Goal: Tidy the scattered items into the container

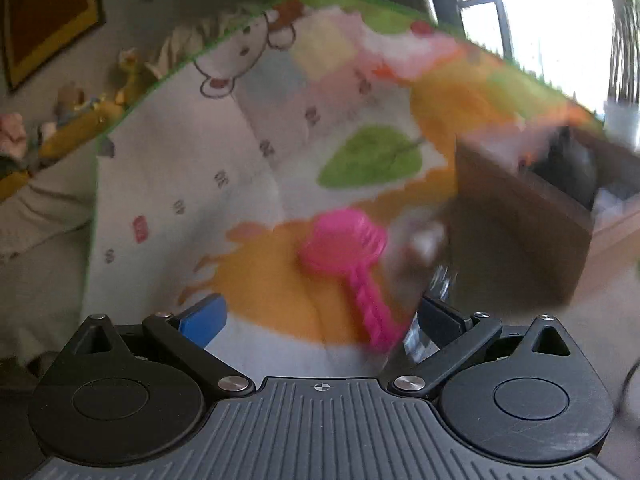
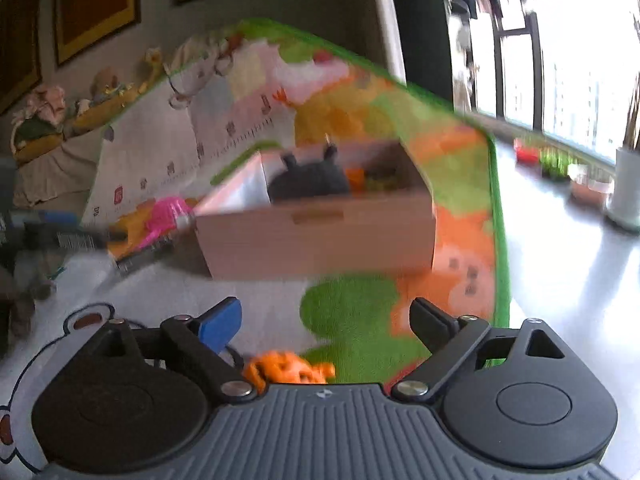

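Observation:
A pink toy rake point(image 1: 348, 264) lies on the colourful play mat point(image 1: 200, 184), its handle running toward my left gripper point(image 1: 320, 316), which is open with nothing between its fingers. The cardboard box point(image 1: 516, 232) stands to the right of the rake. In the right wrist view the same box point(image 2: 320, 228) sits mid-frame with a dark toy point(image 2: 308, 182) and other items inside. The pink rake point(image 2: 168, 216) shows at the box's left. An orange toy point(image 2: 288, 368) lies on the mat just under my open right gripper point(image 2: 326, 324).
Stuffed toys point(image 2: 44, 120) line the mat's far left edge below framed pictures on the wall. A shiny floor point(image 2: 568, 264) runs right of the mat toward a bright window, with a white pot point(image 2: 626, 192) and small planters. Both views are motion-blurred.

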A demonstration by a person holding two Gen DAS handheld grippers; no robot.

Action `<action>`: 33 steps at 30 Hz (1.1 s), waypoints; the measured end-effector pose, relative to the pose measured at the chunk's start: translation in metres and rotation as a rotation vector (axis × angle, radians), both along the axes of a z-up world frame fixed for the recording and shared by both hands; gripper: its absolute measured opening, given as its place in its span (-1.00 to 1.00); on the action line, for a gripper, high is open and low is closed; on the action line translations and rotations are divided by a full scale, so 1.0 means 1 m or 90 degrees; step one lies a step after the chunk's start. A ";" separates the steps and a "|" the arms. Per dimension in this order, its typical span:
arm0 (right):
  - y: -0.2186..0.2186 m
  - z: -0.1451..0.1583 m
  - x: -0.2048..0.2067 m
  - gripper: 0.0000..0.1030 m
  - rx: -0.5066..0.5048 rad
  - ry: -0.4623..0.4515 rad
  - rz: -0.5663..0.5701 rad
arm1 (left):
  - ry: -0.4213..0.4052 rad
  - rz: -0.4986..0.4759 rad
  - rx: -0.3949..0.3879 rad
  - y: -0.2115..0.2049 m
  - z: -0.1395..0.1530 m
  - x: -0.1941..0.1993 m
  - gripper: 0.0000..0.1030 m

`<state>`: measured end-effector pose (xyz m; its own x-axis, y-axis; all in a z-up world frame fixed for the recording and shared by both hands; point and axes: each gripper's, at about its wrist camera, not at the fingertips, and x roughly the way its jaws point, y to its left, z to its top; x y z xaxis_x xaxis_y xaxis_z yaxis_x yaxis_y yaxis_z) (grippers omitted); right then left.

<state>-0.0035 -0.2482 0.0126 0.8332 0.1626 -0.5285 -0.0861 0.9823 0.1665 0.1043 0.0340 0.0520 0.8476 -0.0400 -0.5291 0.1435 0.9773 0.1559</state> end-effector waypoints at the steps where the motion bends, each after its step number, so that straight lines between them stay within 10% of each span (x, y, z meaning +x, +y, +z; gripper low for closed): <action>1: -0.002 0.000 0.003 0.78 0.009 0.009 -0.004 | 0.012 -0.019 -0.030 -0.003 0.005 0.005 1.00; 12: -0.012 -0.005 0.007 0.83 0.057 0.012 -0.005 | 0.111 0.023 -0.086 -0.040 -0.010 0.086 0.96; 15: -0.013 -0.006 0.008 0.83 0.064 0.013 -0.005 | 0.120 0.029 -0.080 -0.043 -0.016 0.097 0.33; 18: -0.014 -0.007 0.007 0.83 0.069 0.014 -0.006 | 0.139 0.011 -0.100 -0.042 -0.024 0.103 0.33; 21: -0.015 -0.007 0.007 0.83 0.071 0.017 -0.008 | 0.127 -0.015 -0.088 -0.043 -0.031 0.100 -0.03; 33: -0.017 -0.010 0.012 0.83 0.080 0.036 -0.017 | 0.059 -0.115 -0.109 -0.036 0.006 0.010 -0.02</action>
